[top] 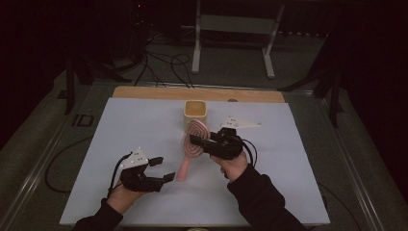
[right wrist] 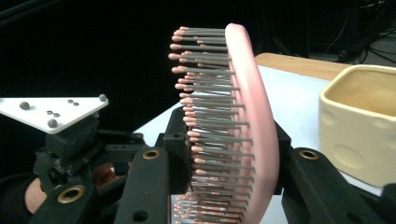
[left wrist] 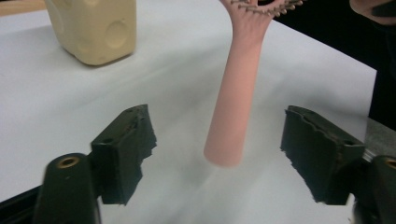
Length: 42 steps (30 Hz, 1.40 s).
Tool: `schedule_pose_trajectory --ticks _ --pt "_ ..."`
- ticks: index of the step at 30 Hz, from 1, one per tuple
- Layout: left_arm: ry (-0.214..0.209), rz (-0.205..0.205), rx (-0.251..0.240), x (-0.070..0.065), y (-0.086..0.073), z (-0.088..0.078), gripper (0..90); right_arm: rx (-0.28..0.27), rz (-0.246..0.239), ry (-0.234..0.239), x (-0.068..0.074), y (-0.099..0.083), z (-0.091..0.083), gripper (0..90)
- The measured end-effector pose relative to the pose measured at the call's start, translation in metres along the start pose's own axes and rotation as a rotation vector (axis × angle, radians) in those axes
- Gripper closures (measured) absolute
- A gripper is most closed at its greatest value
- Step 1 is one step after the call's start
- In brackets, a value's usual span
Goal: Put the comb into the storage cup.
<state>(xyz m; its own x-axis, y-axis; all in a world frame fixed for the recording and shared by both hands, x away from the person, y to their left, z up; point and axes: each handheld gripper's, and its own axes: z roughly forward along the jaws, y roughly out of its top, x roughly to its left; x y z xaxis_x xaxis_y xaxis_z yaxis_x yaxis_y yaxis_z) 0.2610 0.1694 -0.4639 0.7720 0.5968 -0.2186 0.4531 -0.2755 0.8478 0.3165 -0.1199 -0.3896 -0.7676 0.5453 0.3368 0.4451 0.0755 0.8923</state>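
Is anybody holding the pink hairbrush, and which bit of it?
Yes. The right tool is shut on the pink hairbrush, pinching its bristly head. The left tool is open, with the handle between its jaws but not touched.

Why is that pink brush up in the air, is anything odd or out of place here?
Nothing is spilled or broken. The brush is simply held off the table: the right gripper clamps its bristled head, its handle hanging free between the left gripper's open jaws. The cup stands upright behind it.
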Motion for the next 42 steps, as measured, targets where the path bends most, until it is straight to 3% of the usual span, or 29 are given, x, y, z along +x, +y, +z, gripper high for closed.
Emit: schedule_pose_trajectory --ticks 2,4,6,9,12,18,20,24,28,35,42 --pt "-0.054 -0.010 0.024 0.002 -0.001 -0.002 13.8 0.006 -0.004 -0.009 -0.001 -0.001 -0.002 64.1" --pt "-0.032 0.000 0.025 0.000 -0.002 -0.005 13.8 0.007 -0.014 -0.005 -0.002 -0.001 -0.003 64.1" --pt "-0.037 0.009 0.029 -0.001 -0.004 -0.007 13.5 0.006 -0.025 -0.014 -0.003 -0.001 -0.005 64.1" --pt "-0.063 0.016 0.053 -0.002 -0.007 -0.008 5.0 0.002 -0.036 -0.019 -0.004 0.001 -0.008 64.1" --pt "-0.055 0.015 0.045 0.000 -0.015 -0.010 1.1 0.008 -0.053 -0.027 -0.005 0.002 -0.010 64.1" --pt "-0.059 -0.036 0.063 0.006 -0.027 -0.015 0.3 0.009 -0.084 -0.021 -0.003 0.007 -0.013 64.1" --pt "-0.061 -0.036 0.072 0.006 -0.031 -0.018 0.4 0.010 -0.086 -0.022 -0.003 0.009 -0.013 64.1" --pt "-0.042 -0.043 0.074 0.004 -0.037 -0.019 0.4 0.003 -0.103 -0.029 -0.002 0.015 -0.015 64.1" --pt "-0.016 -0.016 0.070 0.003 -0.042 -0.023 0.4 -0.008 -0.120 -0.033 -0.001 0.021 -0.018 64.1" --pt "0.027 -0.014 0.074 0.006 -0.052 -0.030 0.3 -0.008 -0.152 -0.044 0.001 0.031 -0.022 64.1" --pt "0.059 0.014 0.037 0.006 -0.057 -0.031 0.4 -0.015 -0.173 -0.036 -0.001 0.043 -0.025 64.1"
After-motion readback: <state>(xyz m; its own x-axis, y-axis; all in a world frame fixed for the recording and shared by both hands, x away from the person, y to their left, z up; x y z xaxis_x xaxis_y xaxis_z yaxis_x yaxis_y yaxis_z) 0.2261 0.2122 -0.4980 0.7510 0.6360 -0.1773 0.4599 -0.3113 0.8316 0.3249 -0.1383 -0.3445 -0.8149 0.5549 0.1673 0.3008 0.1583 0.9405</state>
